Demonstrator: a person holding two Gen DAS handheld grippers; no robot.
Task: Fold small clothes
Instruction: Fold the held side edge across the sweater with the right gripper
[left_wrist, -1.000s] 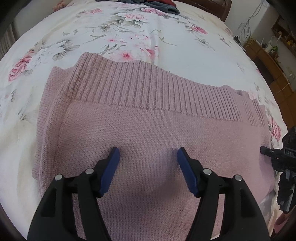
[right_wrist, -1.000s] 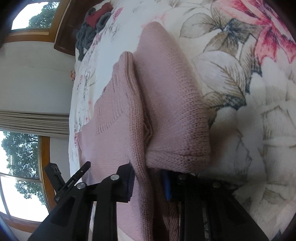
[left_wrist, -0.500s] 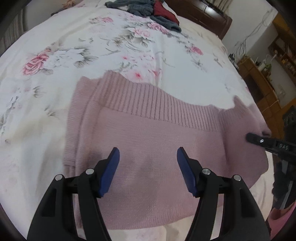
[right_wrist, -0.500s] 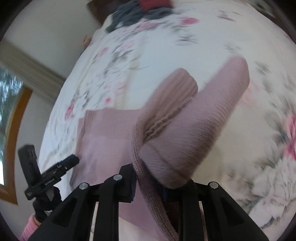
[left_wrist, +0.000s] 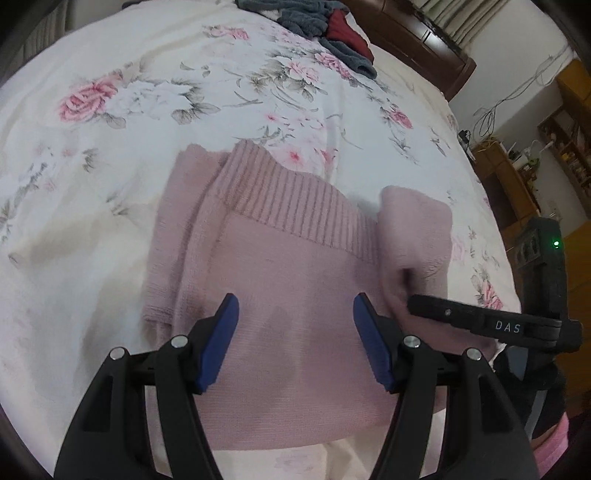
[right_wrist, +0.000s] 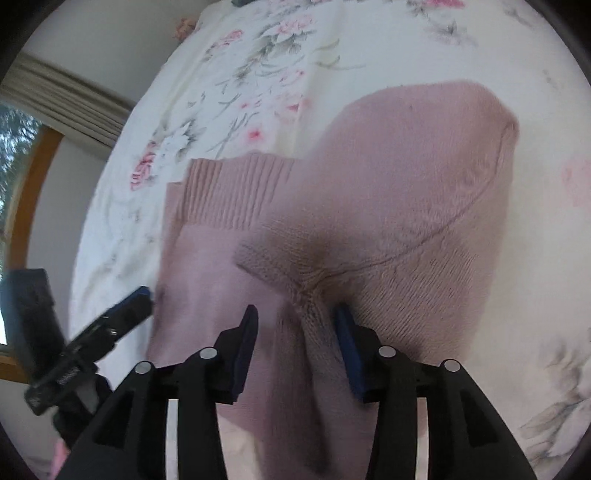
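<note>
Hovering left tool (left_wrist: 295, 325) agape, right tool (right_wrist: 295, 325) straddling sweater (right_wrist: 388, 206)

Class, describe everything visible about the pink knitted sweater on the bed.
The pink sweater is a soft knit with a ribbed band along its far edge. It lies mostly flat on the floral bedspread, its left edge already folded inward. Its right part is raised and bunched, with a gathered fold of knit between the parted fingers of the right gripper. The left gripper hovers open over it.
</note>
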